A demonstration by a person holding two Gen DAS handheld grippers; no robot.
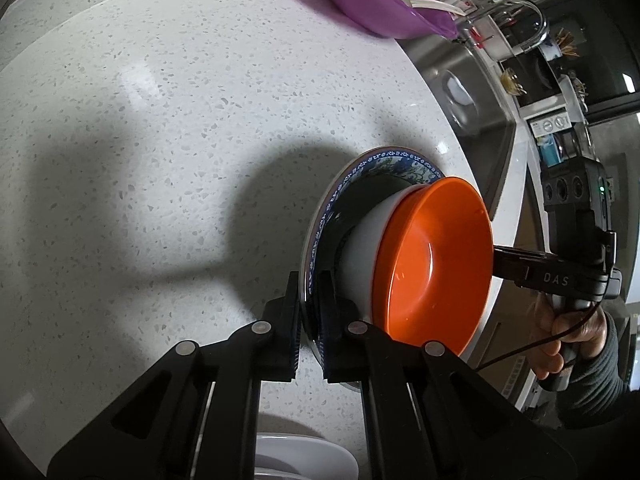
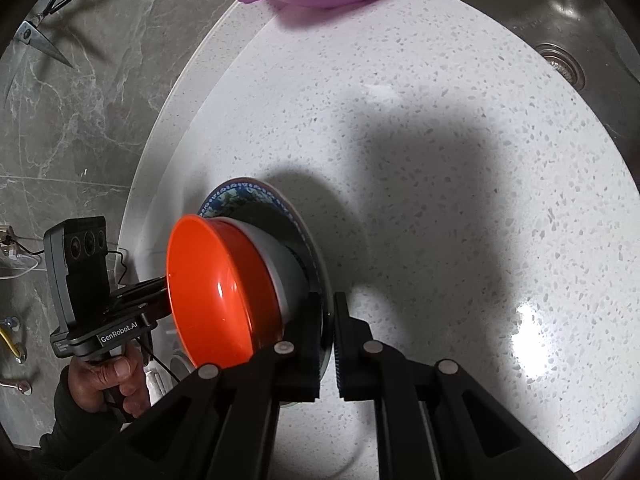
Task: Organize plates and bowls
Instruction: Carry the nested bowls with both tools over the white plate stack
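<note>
Clamped on opposite edges of one patterned plate (image 1: 394,166), both sets of jaws are nearly closed, with only the rim's thickness between the pads.

Left wrist view: the left gripper (image 1: 309,320) pinches the plate's near rim, one finger under it and one on its upper face. An orange bowl (image 1: 434,260) nests in a white bowl (image 1: 362,252), and the pair sits on the plate just right of the jaws. The right gripper (image 1: 500,260) comes in from the far side, its tips hidden behind the orange bowl, a hand (image 1: 568,336) on its handle. A purple bowl (image 1: 384,4) holding scraps lies well apart near the sink (image 1: 468,96), and a white plate (image 1: 304,456) shows at the bottom edge, partly hidden by the gripper.

Right wrist view: the right gripper (image 2: 328,340) grips the opposite rim the same way, the stacked bowls lying just left of its jaws. The left gripper (image 2: 160,292) reaches in from the left, its tips hidden by the orange bowl. Whether the plate rests on the speckled counter (image 2: 460,160) or is just lifted cannot be told.

With the load spanning straight between the two grips, the coming carry seems to depend on both hands travelling together and level, or the loose bowls could slide.
</note>
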